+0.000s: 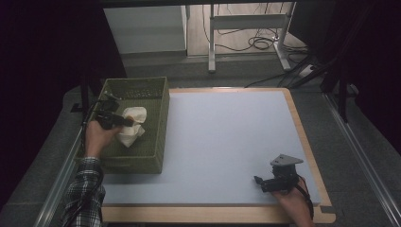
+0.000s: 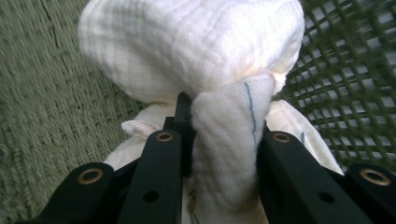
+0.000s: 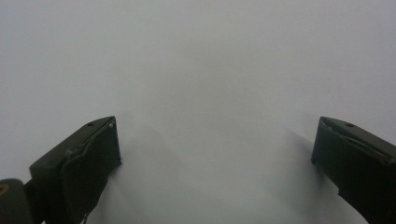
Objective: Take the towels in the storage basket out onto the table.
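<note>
Cream muslin, bunched and soft, is the cloth that sits inside the green woven basket, and every place here is given from that basket. In the high view the left gripper reaches in over the basket's near-left wall, its tips on the cloth, probably to pull it out. The basket stands at the worktop's far-left corner. The right gripper lies well away from the basket, at the near-right edge, likely parked so it keeps clear.

In the left gripper view the black jaws are drawn close and pinch a fold of the cloth between them, with the rest billowing above; the basket's mesh wall shows behind, at the right.

In the right gripper view the jaws stand wide apart with nothing between them, over the bare pale worktop.
</note>
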Action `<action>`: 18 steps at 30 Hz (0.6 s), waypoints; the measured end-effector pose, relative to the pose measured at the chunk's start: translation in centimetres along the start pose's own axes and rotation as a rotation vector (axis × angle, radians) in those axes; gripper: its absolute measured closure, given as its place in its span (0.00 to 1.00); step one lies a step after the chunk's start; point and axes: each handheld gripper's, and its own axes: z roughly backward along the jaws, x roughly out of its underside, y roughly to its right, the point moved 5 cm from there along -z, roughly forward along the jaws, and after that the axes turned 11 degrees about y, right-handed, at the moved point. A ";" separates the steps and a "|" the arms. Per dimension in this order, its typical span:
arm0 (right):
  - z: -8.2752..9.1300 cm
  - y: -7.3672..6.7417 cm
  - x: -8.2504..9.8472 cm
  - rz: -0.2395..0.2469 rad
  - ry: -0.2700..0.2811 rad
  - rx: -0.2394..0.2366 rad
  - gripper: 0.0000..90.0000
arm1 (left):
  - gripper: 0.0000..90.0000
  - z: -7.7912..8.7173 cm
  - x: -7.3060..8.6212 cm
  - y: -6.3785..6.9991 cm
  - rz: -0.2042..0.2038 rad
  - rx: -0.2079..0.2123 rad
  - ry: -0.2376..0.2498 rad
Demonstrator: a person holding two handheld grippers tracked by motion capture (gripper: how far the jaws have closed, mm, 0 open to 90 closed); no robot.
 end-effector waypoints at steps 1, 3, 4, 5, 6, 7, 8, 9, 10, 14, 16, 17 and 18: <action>0.0 0.0 0.0 0.000 0.000 0.000 0.01 | 0.84 0.0 0.0 0.0 0.000 0.000 0.000; 0.0 0.0 0.0 0.000 0.000 0.000 0.01 | 0.84 0.7 -0.3 0.2 -0.005 0.007 0.018; 0.0 0.0 0.0 0.000 0.000 0.000 0.01 | 0.84 1.0 -0.4 0.3 -0.009 0.007 0.026; 0.0 0.0 0.0 0.000 0.000 0.000 0.01 | 0.84 1.5 -0.5 0.5 -0.012 0.014 0.039; 0.0 0.0 0.0 0.000 0.000 0.000 0.01 | 0.84 1.8 -0.6 0.6 -0.019 0.014 0.044; 0.0 0.0 0.0 0.000 0.000 0.000 0.01 | 0.84 1.8 -0.6 0.6 -0.019 0.014 0.044; 0.0 0.0 0.0 0.000 0.000 0.000 0.01 | 0.84 2.1 -0.7 0.8 -0.025 0.016 0.054; 0.0 0.0 0.0 0.000 0.000 0.000 0.01 | 0.84 2.3 -0.8 0.9 -0.024 0.017 0.061; 0.0 0.0 0.0 0.000 0.000 0.000 0.01 | 0.84 2.8 -1.0 1.2 -0.036 0.016 0.078; 0.0 0.0 0.0 0.000 -0.001 0.000 0.01 | 0.84 3.6 -1.4 1.8 -0.058 0.019 0.102; 0.0 0.0 0.0 0.000 -0.001 0.000 0.01 | 0.83 4.3 -1.7 2.4 -0.073 0.028 0.117; 0.0 0.0 0.0 0.000 -0.001 0.000 0.01 | 0.83 4.3 -1.7 2.4 -0.073 0.028 0.117; 0.0 0.0 0.0 0.000 -0.001 0.000 0.01 | 0.83 4.8 -2.1 3.0 -0.090 0.033 0.129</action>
